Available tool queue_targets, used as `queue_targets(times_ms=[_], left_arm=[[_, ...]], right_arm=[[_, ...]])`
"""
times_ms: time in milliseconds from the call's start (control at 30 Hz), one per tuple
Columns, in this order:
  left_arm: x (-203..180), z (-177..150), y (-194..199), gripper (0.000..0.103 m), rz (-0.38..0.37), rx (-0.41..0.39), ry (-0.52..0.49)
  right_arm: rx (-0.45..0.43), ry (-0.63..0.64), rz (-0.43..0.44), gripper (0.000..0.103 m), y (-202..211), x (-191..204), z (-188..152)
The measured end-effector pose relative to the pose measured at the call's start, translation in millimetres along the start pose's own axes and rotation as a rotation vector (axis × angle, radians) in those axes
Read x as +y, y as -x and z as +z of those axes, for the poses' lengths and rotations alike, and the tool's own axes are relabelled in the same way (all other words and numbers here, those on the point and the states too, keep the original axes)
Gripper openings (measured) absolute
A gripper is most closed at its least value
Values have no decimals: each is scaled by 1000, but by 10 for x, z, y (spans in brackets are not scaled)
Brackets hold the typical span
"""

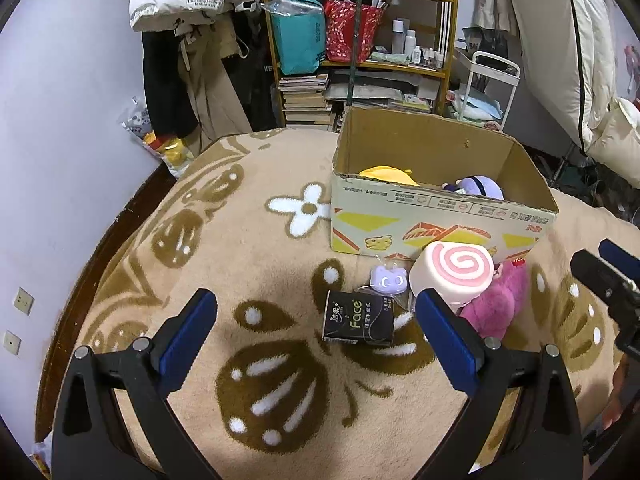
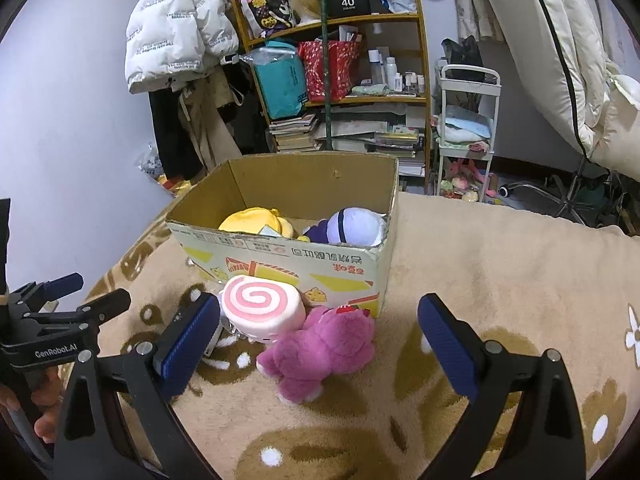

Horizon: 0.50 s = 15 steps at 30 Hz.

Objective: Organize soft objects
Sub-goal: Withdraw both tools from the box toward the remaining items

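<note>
- We see both grippers above a beige blanket [image 1: 256, 276] with brown and white flower patterns.
- The left gripper [image 1: 316, 312] has its jaws wide apart and grasps nothing; a black tissue pack [image 1: 358, 323] lies on the blanket between its blue pads.
- The right gripper [image 2: 319, 316] is also released, with its jaws far apart; a pink plush bear [image 2: 320, 350] lies between them, not touched by the fingers.
- A pink swirl-roll cushion [image 2: 262, 306] leans against the near wall of the cardboard box [image 2: 280, 258] and touches the bear.
- In the left wrist view a small purple cat toy [image 1: 388, 279] in clear wrapping lies just left of the cushion, near the tissue pack.
- Inside the box we see a yellow plush [image 2: 250, 222] on the left and a purple and white plush [image 2: 352, 226] on the right.
- Far behind stands a wooden shelf [image 2: 420, 100] with bags, bottles and books.
</note>
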<state>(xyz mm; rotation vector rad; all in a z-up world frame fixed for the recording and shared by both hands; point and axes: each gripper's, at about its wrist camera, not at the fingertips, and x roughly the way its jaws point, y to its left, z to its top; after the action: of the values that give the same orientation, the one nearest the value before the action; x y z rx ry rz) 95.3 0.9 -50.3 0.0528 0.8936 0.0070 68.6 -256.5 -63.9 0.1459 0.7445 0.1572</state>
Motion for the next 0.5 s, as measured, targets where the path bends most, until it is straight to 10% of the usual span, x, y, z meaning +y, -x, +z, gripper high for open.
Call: queue_targets(times_ms=[500], left_arm=[[26, 15, -483, 99, -19, 152, 38]], right_arm=[[49, -20, -21, 103, -330, -59, -2]])
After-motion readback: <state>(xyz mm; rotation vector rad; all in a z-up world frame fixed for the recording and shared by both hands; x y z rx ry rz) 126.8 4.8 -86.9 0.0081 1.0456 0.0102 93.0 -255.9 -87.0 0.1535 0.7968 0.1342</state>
